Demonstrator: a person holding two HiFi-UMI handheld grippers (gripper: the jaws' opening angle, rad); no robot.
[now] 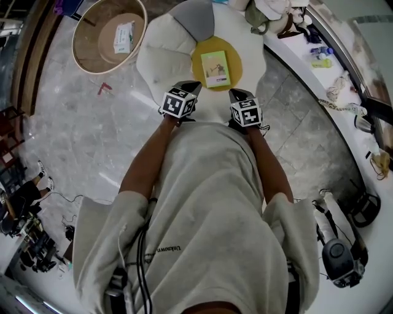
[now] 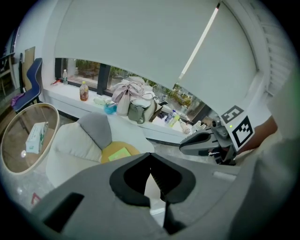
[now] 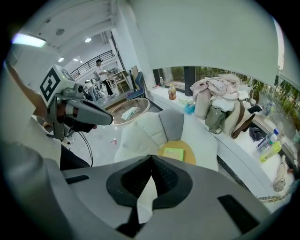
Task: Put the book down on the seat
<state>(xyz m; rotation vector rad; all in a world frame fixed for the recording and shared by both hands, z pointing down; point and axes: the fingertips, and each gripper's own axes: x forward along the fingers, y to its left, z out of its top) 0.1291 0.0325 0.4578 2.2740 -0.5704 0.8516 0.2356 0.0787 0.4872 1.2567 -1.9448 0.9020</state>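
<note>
A light green book (image 1: 215, 68) lies flat on the round yellow seat (image 1: 199, 60) of a white petal-shaped chair (image 1: 163, 52). Both grippers hang in front of the person's chest, short of the chair and apart from the book. My left gripper (image 1: 189, 86) is shut with nothing in it, and its jaws (image 2: 150, 157) meet at the tips. My right gripper (image 1: 236, 94) is also shut and holds nothing (image 3: 151, 158). The book (image 2: 119, 153) (image 3: 174, 153) shows beyond the jaws in both gripper views.
A round glass side table (image 1: 86, 52) with a tissue box (image 1: 123, 37) stands left of the chair. Bags (image 1: 270, 12) and bottles (image 1: 320, 54) sit on the white window ledge behind and to the right. Camera gear (image 1: 339, 256) lies on the floor at the lower right.
</note>
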